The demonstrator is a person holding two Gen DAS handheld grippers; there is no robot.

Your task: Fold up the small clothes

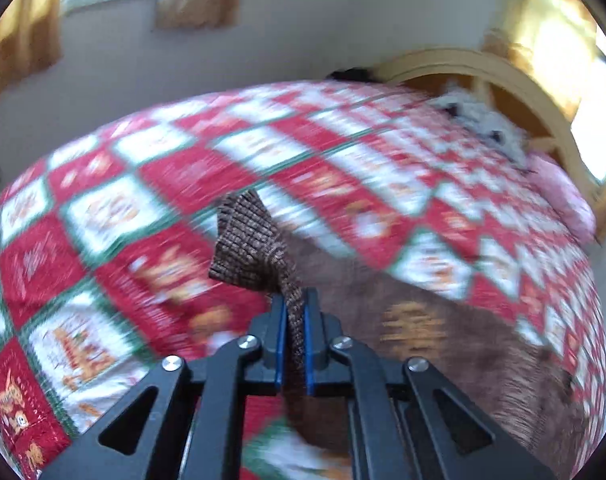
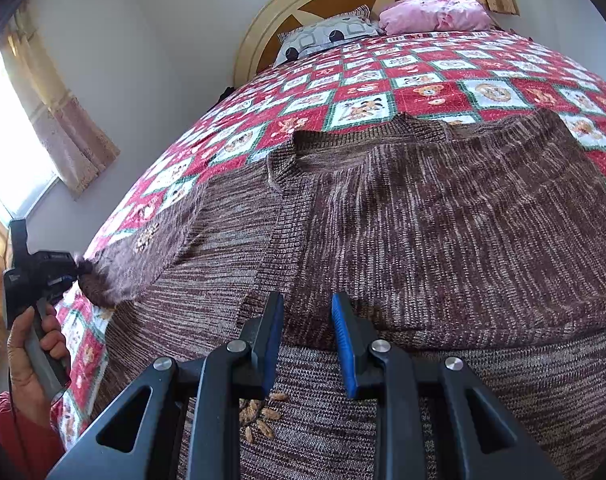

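A brown knit sweater (image 2: 443, 216) lies spread on a bed, with one sleeve folded across its front. My left gripper (image 1: 295, 300) is shut on the ribbed cuff (image 1: 247, 240) of the other sleeve and holds it lifted above the bedspread. In the right wrist view the left gripper (image 2: 69, 276) shows at the far left, with the sleeve (image 2: 143, 248) stretched out from the sweater's body. My right gripper (image 2: 307, 304) is open and empty, just above the sweater's lower front.
The bed has a red, white and green checked bedspread (image 2: 383, 80). A patterned pillow (image 2: 327, 36) and a pink pillow (image 2: 435, 14) lie by the round headboard (image 2: 263, 28). Curtained windows (image 2: 7, 152) are on the left wall.
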